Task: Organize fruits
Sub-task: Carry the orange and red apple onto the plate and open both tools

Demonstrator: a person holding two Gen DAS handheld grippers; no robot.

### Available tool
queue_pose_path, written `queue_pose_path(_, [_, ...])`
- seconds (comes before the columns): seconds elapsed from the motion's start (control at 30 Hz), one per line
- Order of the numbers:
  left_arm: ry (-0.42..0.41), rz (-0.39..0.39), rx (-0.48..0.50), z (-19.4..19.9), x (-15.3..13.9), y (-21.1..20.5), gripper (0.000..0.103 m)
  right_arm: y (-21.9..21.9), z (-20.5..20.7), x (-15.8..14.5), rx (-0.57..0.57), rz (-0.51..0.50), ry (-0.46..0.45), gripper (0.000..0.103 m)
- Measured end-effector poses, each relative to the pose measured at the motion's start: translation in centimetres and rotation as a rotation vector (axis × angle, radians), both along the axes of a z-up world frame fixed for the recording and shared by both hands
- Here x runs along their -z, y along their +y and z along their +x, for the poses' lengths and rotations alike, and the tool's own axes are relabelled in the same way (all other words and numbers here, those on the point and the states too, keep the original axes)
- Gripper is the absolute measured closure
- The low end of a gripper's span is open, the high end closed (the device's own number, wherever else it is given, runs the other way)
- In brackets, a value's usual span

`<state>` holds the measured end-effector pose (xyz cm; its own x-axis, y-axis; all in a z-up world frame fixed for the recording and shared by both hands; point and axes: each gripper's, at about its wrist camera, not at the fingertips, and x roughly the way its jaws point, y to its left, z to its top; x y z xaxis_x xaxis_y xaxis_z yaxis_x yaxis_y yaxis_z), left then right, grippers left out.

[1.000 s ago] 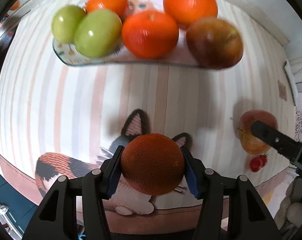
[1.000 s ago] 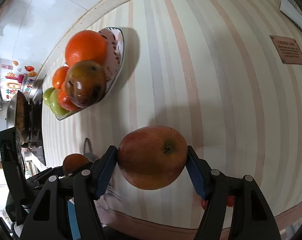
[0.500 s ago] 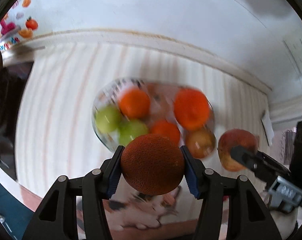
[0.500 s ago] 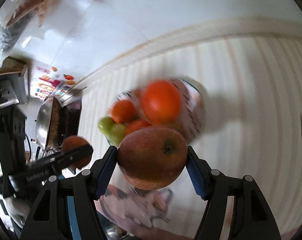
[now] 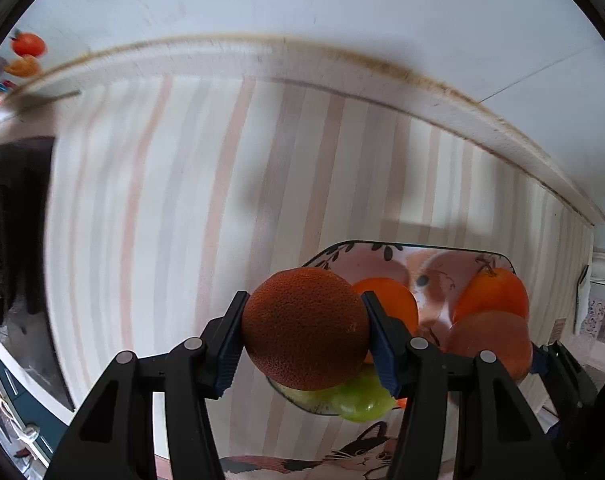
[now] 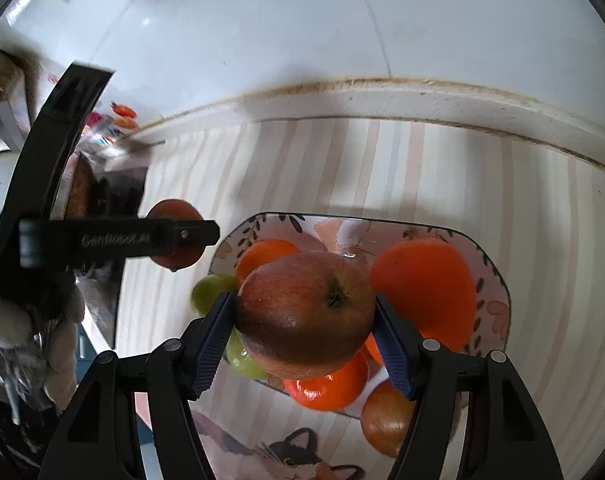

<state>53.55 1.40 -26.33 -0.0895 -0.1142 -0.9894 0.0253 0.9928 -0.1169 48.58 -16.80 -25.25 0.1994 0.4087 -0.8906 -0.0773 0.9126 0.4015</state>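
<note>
Your left claw (image 5: 304, 334) clamps a dark orange (image 5: 304, 328) and your right claw (image 6: 304, 316) an apple (image 6: 304, 314), both above the fruit plate (image 6: 498, 276), ready for unloading.

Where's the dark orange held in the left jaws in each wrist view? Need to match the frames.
Left wrist: dark orange sits low centre, clamped between the left jaws.
Right wrist: same dark orange at mid-left, partly hidden behind the left gripper's black finger.
Shared landmark: the patterned fruit plate.

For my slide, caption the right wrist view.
Right gripper holds a red apple above the fruit plate on a striped cloth.
</note>
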Motion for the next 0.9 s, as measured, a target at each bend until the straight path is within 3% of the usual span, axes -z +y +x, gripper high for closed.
queue_pose_path(0.13, [0.063, -0.024, 0.009, 0.1, 1.5, -0.4, 0.050, 1.2, 0.4, 0.5, -0.044, -0.063, 0.003, 0.033])
queue_pose_path(0.37, [0.064, 0.020, 0.020, 0.0, 1.8, -0.8, 0.049, 3.4, 0.6, 1.1, -0.114, -0.159, 0.009, 0.032])
queue_pose_path(0.77, [0.062, 0.015, 0.033, 0.3, 1.3, -1.9, 0.047, 3.0, 1.1, 1.4, -0.058, -0.133, 0.032, 0.028])
queue_pose_path(0.9, [0.048, 0.013, 0.032, 0.7, 1.0, -1.7, 0.047, 2.4, 0.8, 1.0, -0.023, -0.102, 0.038, 0.022])
